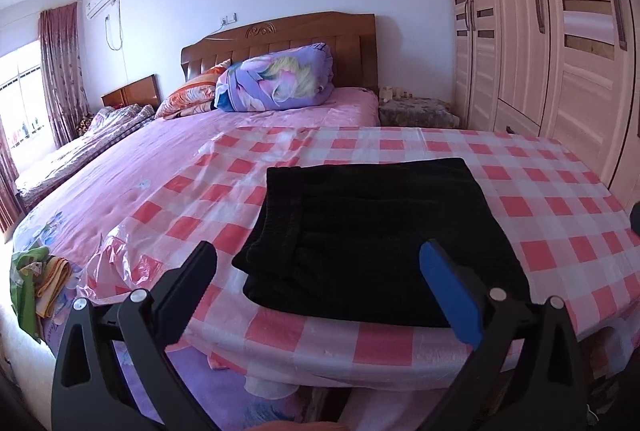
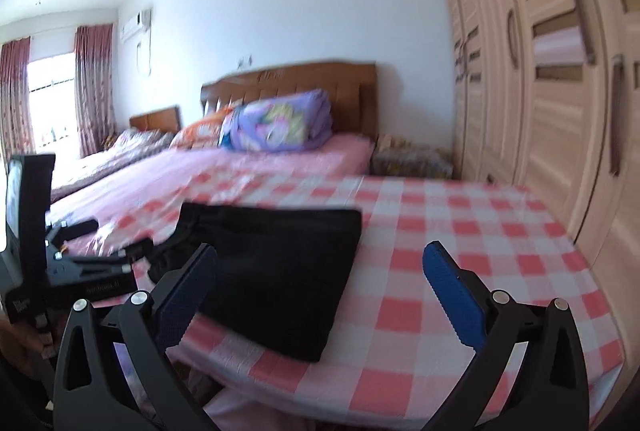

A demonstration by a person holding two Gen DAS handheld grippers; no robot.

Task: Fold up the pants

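Observation:
Black pants [image 1: 372,235] lie folded into a thick rectangle on a pink-and-white checked cloth [image 1: 560,215] near the front edge of the surface. My left gripper [image 1: 320,255] is open, raised just in front of the fold, with nothing between its fingers. In the right wrist view the same folded pants [image 2: 280,271] sit left of centre. My right gripper [image 2: 320,259] is also open and empty, held back from the cloth edge. The left gripper's body [image 2: 72,263] shows at the far left of that view, a hand below it.
A bed with a pink sheet [image 1: 160,159] stretches behind, with a purple rolled quilt [image 1: 276,79] and a wooden headboard [image 1: 280,39]. A tall wardrobe [image 1: 560,51] stands on the right. Green and yellow cloths [image 1: 36,279] lie at the left edge, beside crumpled plastic.

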